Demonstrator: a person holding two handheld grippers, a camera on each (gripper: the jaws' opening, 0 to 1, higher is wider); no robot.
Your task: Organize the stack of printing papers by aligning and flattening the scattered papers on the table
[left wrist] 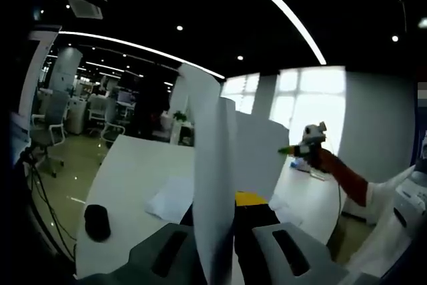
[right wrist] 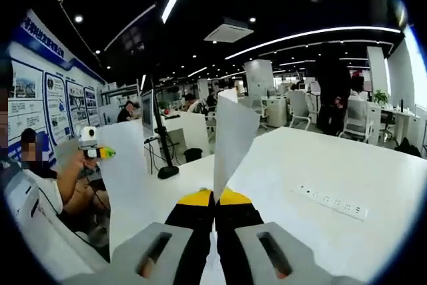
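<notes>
I am holding my left claw (left wrist: 215, 248) up off the white table (left wrist: 130, 171), and its two jaws are pinching a sheet of paper (left wrist: 212, 185) that is standing up tall. More paper (left wrist: 172, 199) is lying loose on the table, just past a small black thing (left wrist: 97, 221). So I think the job is only partly done: the sheets are not in one neat pile yet.

Over to the right, my right claw (right wrist: 215, 211) is pressed together on another sheet (right wrist: 230, 139), also up in the air. I am guessing these sheets need lining up, then laying down flat on the table (right wrist: 320, 165).
</notes>
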